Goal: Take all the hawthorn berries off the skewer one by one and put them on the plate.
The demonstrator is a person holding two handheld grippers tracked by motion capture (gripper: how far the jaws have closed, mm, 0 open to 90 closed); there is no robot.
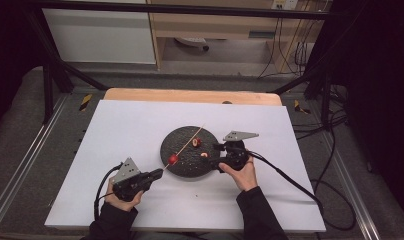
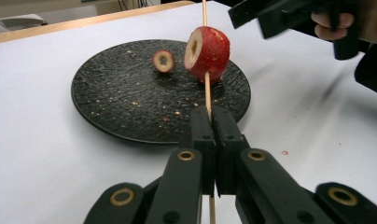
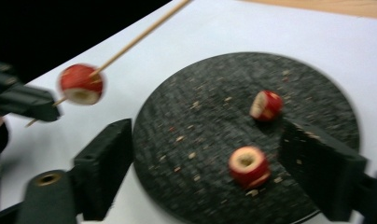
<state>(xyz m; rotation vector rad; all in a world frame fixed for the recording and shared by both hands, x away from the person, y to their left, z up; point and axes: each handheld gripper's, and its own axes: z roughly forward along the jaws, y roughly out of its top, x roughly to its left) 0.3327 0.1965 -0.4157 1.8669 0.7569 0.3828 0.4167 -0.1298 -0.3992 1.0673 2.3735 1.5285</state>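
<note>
My left gripper [image 1: 159,173] [image 2: 210,112] is shut on the near end of a thin wooden skewer [image 1: 187,145] [image 2: 206,88]. The skewer slants up over a round black plate [image 1: 190,167] [image 2: 121,93] and carries one red cored fruit piece [image 1: 173,159] [image 2: 207,46] [image 3: 80,84]. Two more red pieces lie on the plate, one farther back [image 1: 196,143] [image 3: 267,105] and one near its right edge [image 1: 204,154] [image 3: 247,165]. My right gripper [image 1: 217,155] [image 3: 205,140] stands open at the plate's right rim. Its jaws are wide apart on either side of the nearer piece and do not touch it.
The plate [image 3: 214,84] sits mid-table on a white sheet [image 1: 130,130], with crumbs scattered over it. A wooden table edge [image 1: 190,95] runs along the back. Cables [image 1: 290,180] trail from both grippers toward the near and right sides.
</note>
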